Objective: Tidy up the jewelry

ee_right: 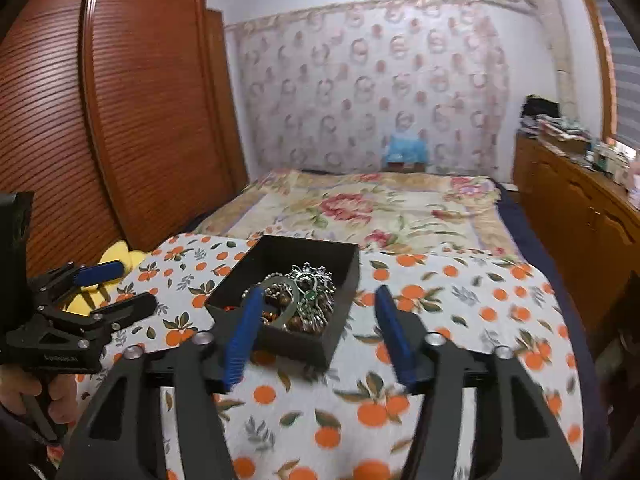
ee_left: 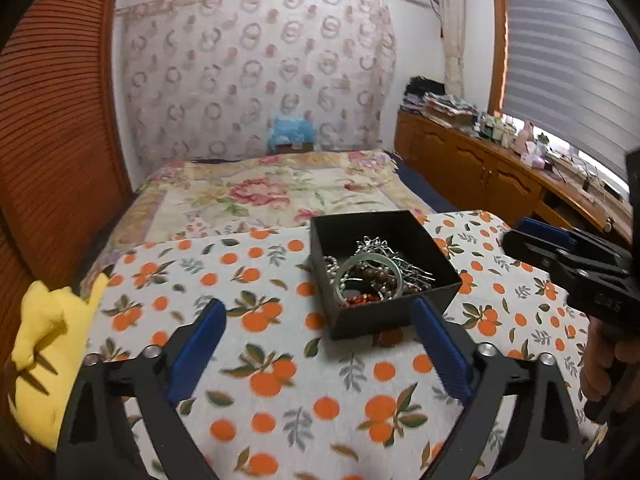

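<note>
Both claws gape near black box (ee_left: 382, 312); jewelry (ee_left: 372, 276) inside.

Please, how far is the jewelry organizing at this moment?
Done: the jewelry, including a green bangle, lies together in the black box on the orange-print cloth. In hand: nothing; the left gripper and the right gripper are both open and empty, near the box. Left: no loose pieces show on the cloth, but the pile looks tangled and unsorted.
</note>
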